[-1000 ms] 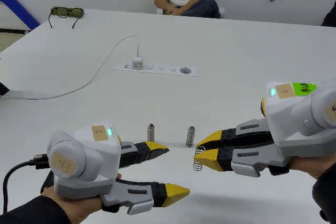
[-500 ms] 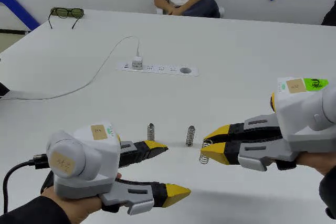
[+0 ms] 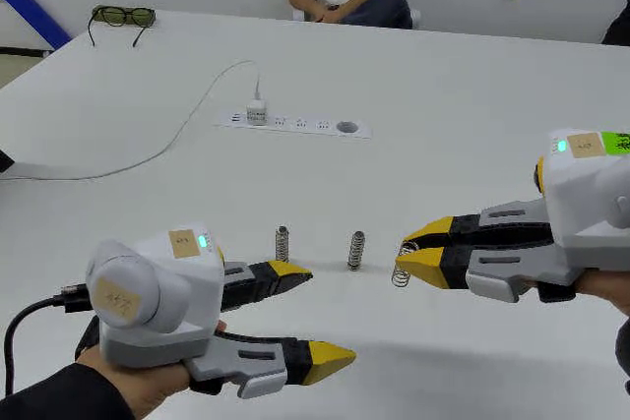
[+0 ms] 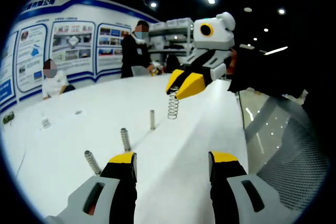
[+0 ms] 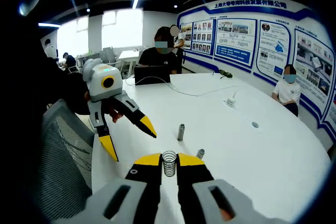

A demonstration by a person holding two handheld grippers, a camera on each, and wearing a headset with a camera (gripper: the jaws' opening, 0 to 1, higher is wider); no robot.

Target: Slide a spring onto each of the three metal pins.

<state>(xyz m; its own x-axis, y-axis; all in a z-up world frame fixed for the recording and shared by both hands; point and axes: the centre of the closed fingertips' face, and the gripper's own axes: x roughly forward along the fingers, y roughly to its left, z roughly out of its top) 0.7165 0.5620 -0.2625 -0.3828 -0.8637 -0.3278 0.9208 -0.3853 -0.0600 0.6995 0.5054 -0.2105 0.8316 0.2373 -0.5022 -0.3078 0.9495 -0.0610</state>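
Right gripper, mine, with its jaws pressed together on the top coils of the last spring. I pinch it at the top so that it hangs upright and its open lower end is free to pass over a pin. In the left gripper view the spring hangs just beside the bare pin and is not yet over it. From these views I cannot tell whether its lower end is clear of the desk.

The three pins stand upright in a short row near the desk's near edge, which lets a spring drop straight down each one. The first loaded pin and the second loaded pin each carry a spring down their length. The bare pin is at the end of the row toward the desk's right edge, on the side my right gripper comes in from. I judge two thirds of the task done.

Left gripper, also mine, has its jaws spread and holds nothing. It lies low by the near edge and points along the row, well short of the pins. I take this as a waiting position that leaves the approach open and is close enough to steady a pin. The next move calls for bringing the spring's bore directly above the pin's tip before lowering. A slight tilt would catch a coil on the tip.
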